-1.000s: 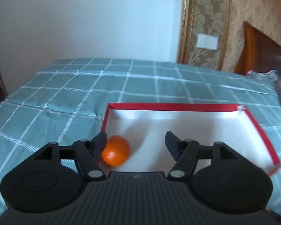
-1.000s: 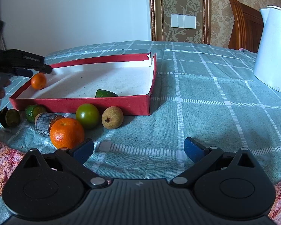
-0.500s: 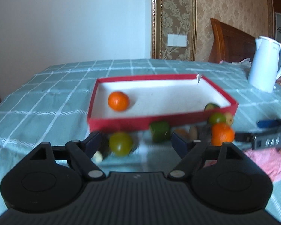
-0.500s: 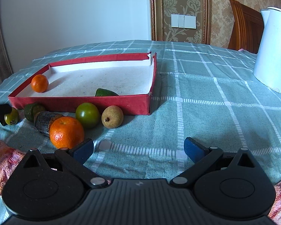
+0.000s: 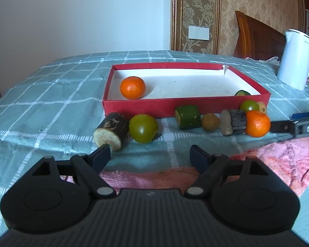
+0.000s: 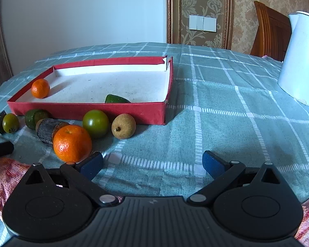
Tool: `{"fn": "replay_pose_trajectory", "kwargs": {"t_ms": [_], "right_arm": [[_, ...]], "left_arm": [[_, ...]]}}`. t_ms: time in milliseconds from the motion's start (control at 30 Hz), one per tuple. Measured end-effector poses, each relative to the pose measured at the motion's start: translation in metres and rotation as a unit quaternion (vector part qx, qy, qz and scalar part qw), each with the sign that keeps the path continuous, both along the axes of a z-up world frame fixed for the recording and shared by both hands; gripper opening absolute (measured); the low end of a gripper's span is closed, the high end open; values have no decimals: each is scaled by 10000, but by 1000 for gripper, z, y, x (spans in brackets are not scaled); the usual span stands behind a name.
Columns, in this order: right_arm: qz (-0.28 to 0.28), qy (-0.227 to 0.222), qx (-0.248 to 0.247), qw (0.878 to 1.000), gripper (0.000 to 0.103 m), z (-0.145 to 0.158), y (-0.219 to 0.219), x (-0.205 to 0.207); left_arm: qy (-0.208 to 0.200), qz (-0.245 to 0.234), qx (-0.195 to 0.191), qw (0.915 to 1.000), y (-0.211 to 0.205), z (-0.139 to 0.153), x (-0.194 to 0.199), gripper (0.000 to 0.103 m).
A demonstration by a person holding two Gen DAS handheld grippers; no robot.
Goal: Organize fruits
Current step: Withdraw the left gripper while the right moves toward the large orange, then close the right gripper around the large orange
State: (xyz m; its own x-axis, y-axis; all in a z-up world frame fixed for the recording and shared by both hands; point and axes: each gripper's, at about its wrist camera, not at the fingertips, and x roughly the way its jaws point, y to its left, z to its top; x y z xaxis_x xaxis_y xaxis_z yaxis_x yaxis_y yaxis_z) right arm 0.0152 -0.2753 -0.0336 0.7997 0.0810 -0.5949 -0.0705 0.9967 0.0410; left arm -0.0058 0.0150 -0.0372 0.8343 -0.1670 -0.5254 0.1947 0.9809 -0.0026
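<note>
A red tray [image 5: 175, 108] [image 6: 88, 111] holds a small orange [image 5: 132, 87] [image 6: 40, 88] and a green fruit [image 6: 116, 99] [image 5: 242, 92]. In front of it lie a green tomato [image 5: 143, 128] [image 6: 10, 122], a dark log piece [image 5: 111, 131], a green cylinder [image 5: 187, 117] [image 6: 35, 118], a brown fruit [image 5: 210, 122], a second log piece [image 5: 233, 122] [image 6: 49, 131], a large orange [image 5: 257, 123] [image 6: 72, 143], another green tomato [image 6: 95, 123] and a tan fruit [image 6: 123, 126]. My left gripper [image 5: 150, 156] is open and empty before the row. My right gripper [image 6: 152, 163] is open and empty beside the large orange.
A white kettle [image 5: 296, 59] [image 6: 300, 61] stands at the right on the checked green tablecloth [image 6: 226, 113]. A pink towel [image 5: 278, 160] [image 6: 2, 177] lies along the near edge. A wooden chair [image 5: 255, 35] stands behind the table.
My left gripper has pulled back out of the tray, leaving the small orange inside, and now sits low before the fruit row. The right gripper has barely moved.
</note>
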Motion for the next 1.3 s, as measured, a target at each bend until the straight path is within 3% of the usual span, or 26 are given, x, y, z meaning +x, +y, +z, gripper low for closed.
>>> {"fn": "replay_pose_trajectory", "kwargs": {"t_ms": [133,367,433,533,600,833,967,1300], "right_arm": [[625,-359,474,9963,103,6,-1,-17],[979,-778,-164,9920,102,13,31,-34],[1064,-737,-156,9915,95,12,37,-31],[1163,-564,-205,9914,70,10,44,-23],[1305,-471,-108,9903,60,9,46,-19],[1454,-307,-272,9885,59,4,57,-7],[1521,-242,-268,9877,44,3,60,-4],[1378,-413,5,9896,44,8,56,-11]], "left_arm": [[9,46,-75,10000,4,-2,0,93],[-3,-1,-55,10000,3,-3,0,96],[26,10,-90,10000,4,-4,0,99],[85,3,-173,9998,6,-3,3,103],[89,6,-224,9997,8,-3,3,103],[92,-2,-272,9996,9,-3,3,103],[101,-2,-246,9996,8,-4,3,103],[103,13,-248,9996,7,-4,3,103]]}}
